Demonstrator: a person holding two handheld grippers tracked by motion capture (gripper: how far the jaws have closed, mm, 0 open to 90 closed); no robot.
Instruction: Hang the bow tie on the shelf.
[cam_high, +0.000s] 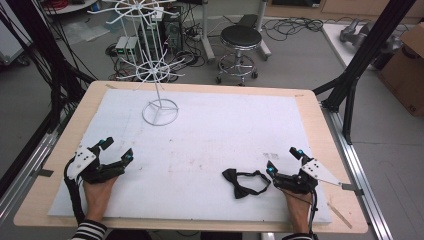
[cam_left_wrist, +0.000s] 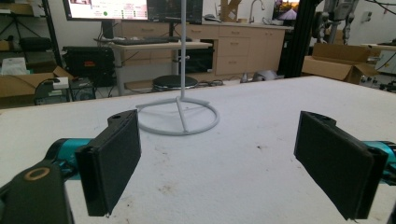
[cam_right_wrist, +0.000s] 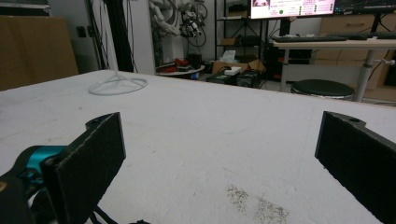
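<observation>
**Operator:** Confirm tool status and the position of the bow tie.

**Guide:** Your left gripper (cam_high: 116, 149) rests on the white mat (cam_high: 220, 130) at about 8 o'clock, jaws spread wide apart with nothing between them. Your right gripper (cam_high: 283, 160) rests at about 4 o'clock, jaws likewise wide apart and empty. The black bow tie (cam_high: 244, 182) lies flat on the mat at about 5 o'clock, just beside the right gripper's inner jaw, with its strap looped toward that jaw. The white wire stand (cam_high: 159, 75) sits upright at about 11 o'clock, well apart from both tools.

**Operator:** Which step is in hand?

**Guide:** Judged from this layout, you are at the start position: the bow tie is untouched and the stand's arms carry nothing.

**Operator:** What does the next move call for?

**Guide:** Probably a pickup. Swing the right gripper toward 9 o'clock, lower its jaws astride the knot or strap, then close. The fabric is soft and thin, so seat the jaws low against the mat before closing.
</observation>
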